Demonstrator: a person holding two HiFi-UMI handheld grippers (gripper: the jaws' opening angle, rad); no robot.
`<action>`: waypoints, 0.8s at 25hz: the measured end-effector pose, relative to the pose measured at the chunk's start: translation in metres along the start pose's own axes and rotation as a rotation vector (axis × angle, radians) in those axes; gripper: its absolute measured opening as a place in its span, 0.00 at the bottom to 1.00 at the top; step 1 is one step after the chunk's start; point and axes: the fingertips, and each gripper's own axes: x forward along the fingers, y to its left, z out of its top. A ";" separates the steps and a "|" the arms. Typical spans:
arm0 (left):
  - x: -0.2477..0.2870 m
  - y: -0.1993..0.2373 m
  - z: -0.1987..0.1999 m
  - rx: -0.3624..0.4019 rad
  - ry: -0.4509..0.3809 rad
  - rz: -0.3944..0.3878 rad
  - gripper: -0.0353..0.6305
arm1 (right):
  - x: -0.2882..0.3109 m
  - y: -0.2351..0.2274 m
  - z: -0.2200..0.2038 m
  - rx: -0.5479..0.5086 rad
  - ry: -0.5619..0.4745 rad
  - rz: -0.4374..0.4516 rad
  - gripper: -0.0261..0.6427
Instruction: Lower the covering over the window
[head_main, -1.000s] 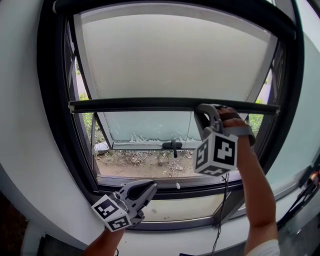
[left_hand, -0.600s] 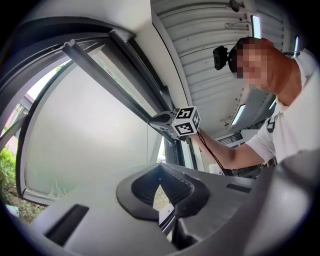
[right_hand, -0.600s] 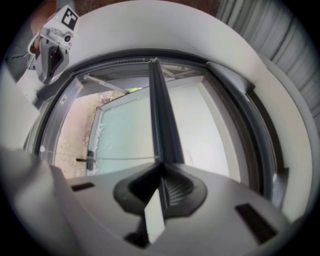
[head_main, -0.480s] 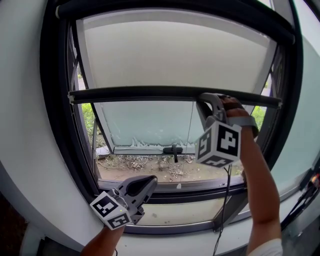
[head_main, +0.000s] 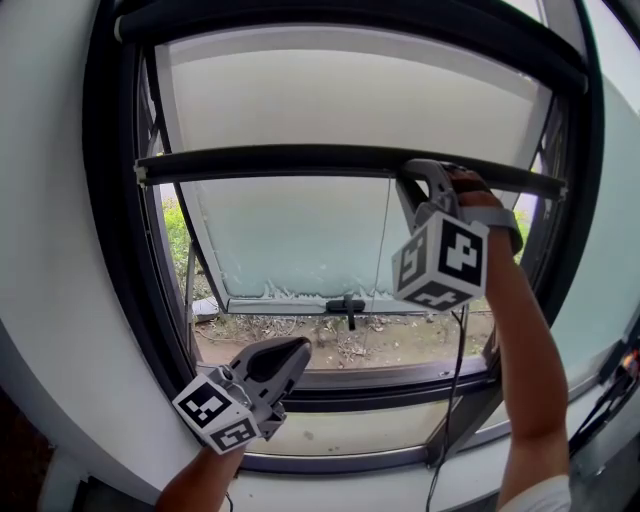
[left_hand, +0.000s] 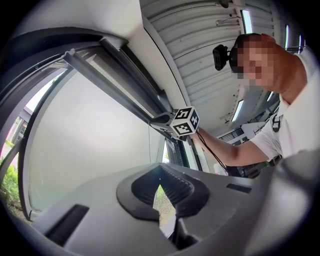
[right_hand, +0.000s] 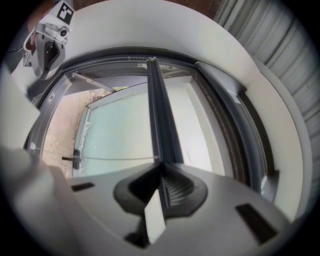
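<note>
Partway down the window (head_main: 120, 260), the blind (head_main: 350, 90) hangs with its bar (head_main: 270, 160) held in the right gripper (head_main: 415, 172).
Nearest and lowest, the left gripper (head_main: 292, 350) hovers before the bottom of the frame, its jaws together on nothing, pointing up at the glass. Higher, the right gripper's jaws are clamped on the dark bar toward its right end, with an arm reaching up behind it. The pale blind covers the upper part of the opening. Below the bar, a tilted sash (head_main: 300, 240) shows, with bare ground (head_main: 400, 335) beyond it.
</note>
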 end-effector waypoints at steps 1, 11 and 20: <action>0.001 0.001 0.003 0.003 -0.006 -0.001 0.08 | 0.001 -0.002 0.000 0.001 0.001 -0.002 0.09; 0.010 0.005 0.034 0.056 -0.040 0.001 0.08 | 0.008 -0.034 0.004 -0.011 -0.001 -0.055 0.09; 0.014 0.011 0.052 0.088 -0.058 0.011 0.08 | 0.019 -0.073 0.009 -0.016 0.019 -0.106 0.09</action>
